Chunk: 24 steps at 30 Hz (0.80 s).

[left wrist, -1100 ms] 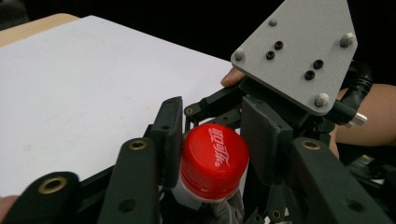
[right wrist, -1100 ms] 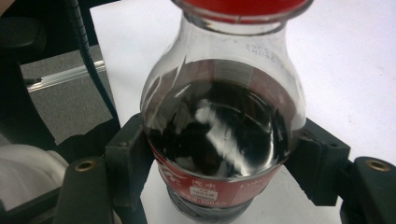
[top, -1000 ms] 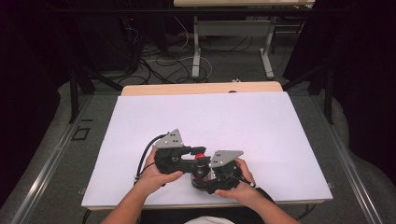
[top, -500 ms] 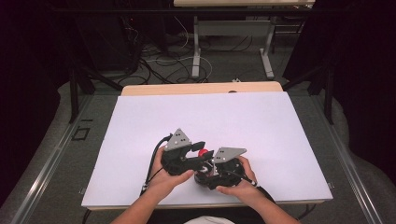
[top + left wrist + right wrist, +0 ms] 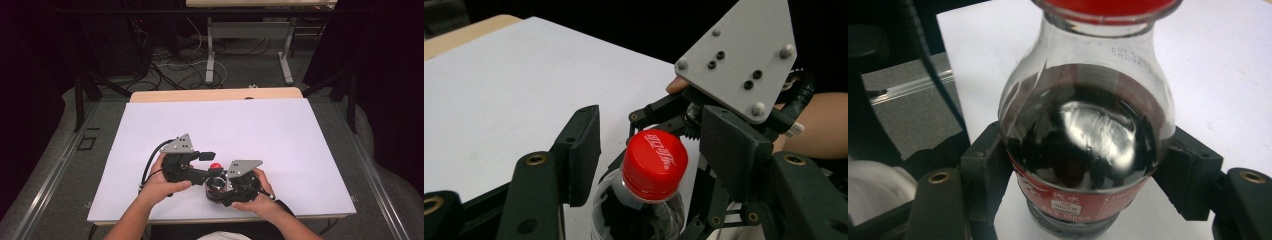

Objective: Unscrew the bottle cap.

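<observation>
Right gripper [image 5: 1083, 165] clamped on bottle [image 5: 1083, 140] belly, holds it upright near table [image 5: 300, 130] front edge. Left gripper [image 5: 649, 150] jaws apart, either side of red cap [image 5: 655, 157], not touching. Likely step: cap grip. Centre jaws level on cap, close square. Table otherwise bare; right gripper's grey plate [image 5: 739, 55] crowds just beyond cap.

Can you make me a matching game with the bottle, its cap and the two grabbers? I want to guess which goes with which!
Things:
1. cap
2. bottle
3. left gripper
4. right gripper

Descriptions:
A. jaws pressed on the bottle's body
B. bright red with white writing
C. jaws open on either side of the cap
D. clear, with dark drink inside

Pairs: 1-B, 2-D, 3-C, 4-A
</observation>
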Tool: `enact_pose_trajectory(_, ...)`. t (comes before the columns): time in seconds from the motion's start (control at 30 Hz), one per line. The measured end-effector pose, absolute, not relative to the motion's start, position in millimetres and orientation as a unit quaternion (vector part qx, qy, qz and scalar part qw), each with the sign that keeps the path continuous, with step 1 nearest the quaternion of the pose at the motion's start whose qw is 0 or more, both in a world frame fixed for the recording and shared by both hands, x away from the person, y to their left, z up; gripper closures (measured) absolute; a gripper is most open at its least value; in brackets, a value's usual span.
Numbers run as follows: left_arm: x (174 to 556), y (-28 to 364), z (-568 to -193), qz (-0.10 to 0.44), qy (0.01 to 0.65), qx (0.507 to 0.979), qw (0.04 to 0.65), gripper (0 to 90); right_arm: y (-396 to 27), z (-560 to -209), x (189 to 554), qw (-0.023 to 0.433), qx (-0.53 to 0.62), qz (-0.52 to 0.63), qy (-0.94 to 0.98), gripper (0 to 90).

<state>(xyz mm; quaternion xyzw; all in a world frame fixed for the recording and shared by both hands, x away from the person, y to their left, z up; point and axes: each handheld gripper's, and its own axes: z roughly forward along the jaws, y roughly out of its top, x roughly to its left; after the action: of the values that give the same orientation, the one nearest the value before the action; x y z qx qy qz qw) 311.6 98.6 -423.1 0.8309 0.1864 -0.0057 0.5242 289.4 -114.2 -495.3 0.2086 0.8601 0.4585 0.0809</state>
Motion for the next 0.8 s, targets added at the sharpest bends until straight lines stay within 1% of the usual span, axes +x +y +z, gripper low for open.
enact_pose_trajectory(0.1, 313, 97, -427, -0.018, 0.174, 0.839, 0.515, 46.5, -113, -495, 289, 0.077, 0.198, 0.457, 0.864, 29.9)
enact_pose_trajectory(0.17, 312, 95, -428, -0.015, 0.165, 0.847, 0.506, 52.9, -112, -496, 288, 0.079, 0.195, 0.461, 0.862, 29.9)
enact_pose_trajectory(0.27, 309, 92, -428, -0.01, 0.162, 0.849, 0.503, 56.7, -111, -496, 287, 0.073, 0.189, 0.457, 0.866, 29.9)
enact_pose_trajectory(0.43, 308, 87, -430, 0.002, 0.168, 0.847, 0.505, 57.3, -109, -497, 286, 0.077, 0.189, 0.458, 0.865, 29.9)
enact_pose_trajectory(0.53, 305, 83, -431, 0.021, 0.175, 0.845, 0.505, 60.6, -109, -498, 287, 0.08, 0.196, 0.455, 0.865, 29.9)
enact_pose_trajectory(0.63, 303, 79, -432, 0.042, 0.199, 0.839, 0.505, 61.1, -111, -498, 288, 0.082, 0.207, 0.451, 0.864, 30.0)
enact_pose_trajectory(0.7, 300, 76, -432, 0.057, 0.226, 0.83, 0.507, 61.1, -111, -498, 289, 0.092, 0.211, 0.452, 0.862, 30.0)
enact_pose_trajectory(0.73, 297, 74, -432, 0.067, 0.243, 0.826, 0.504, 61.2, -112, -497, 289, 0.089, 0.219, 0.448, 0.862, 30.0)
enact_pose_trajectory(0.8, 292, 69, -432, 0.094, 0.284, 0.812, 0.5, 61.3, -112, -498, 290, 0.097, 0.227, 0.45, 0.858, 30.0)
